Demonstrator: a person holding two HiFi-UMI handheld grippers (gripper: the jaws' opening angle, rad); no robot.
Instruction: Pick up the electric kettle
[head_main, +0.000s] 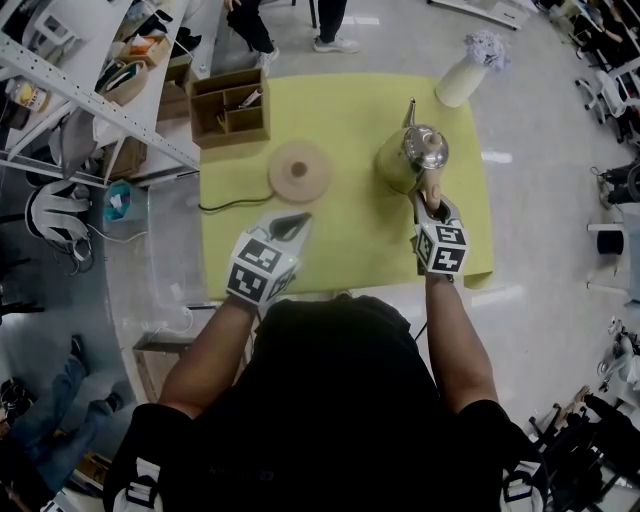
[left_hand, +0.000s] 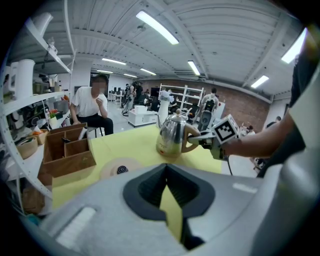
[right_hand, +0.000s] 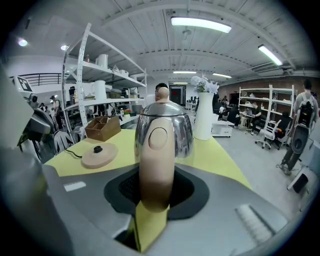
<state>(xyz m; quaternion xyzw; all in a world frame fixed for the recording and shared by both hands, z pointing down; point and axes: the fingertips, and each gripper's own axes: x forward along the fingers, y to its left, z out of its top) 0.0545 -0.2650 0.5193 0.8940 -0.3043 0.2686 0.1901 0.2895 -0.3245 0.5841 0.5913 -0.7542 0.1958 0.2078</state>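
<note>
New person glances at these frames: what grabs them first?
The shiny steel electric kettle at the right of the yellow table, its beige handle clamped in the right gripper. Then the round beige base with its cord, mid-table, and the left gripper, holding nothing, near the table's near edge.

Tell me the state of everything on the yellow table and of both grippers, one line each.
electric kettle: upright, lid on, off its base
right gripper: jaws shut on the kettle's handle
left gripper: jaws together, nothing held
kettle base: bare, cord attached
wooden box: open-topped, small items inside
vase: upright, holding flowers
</note>
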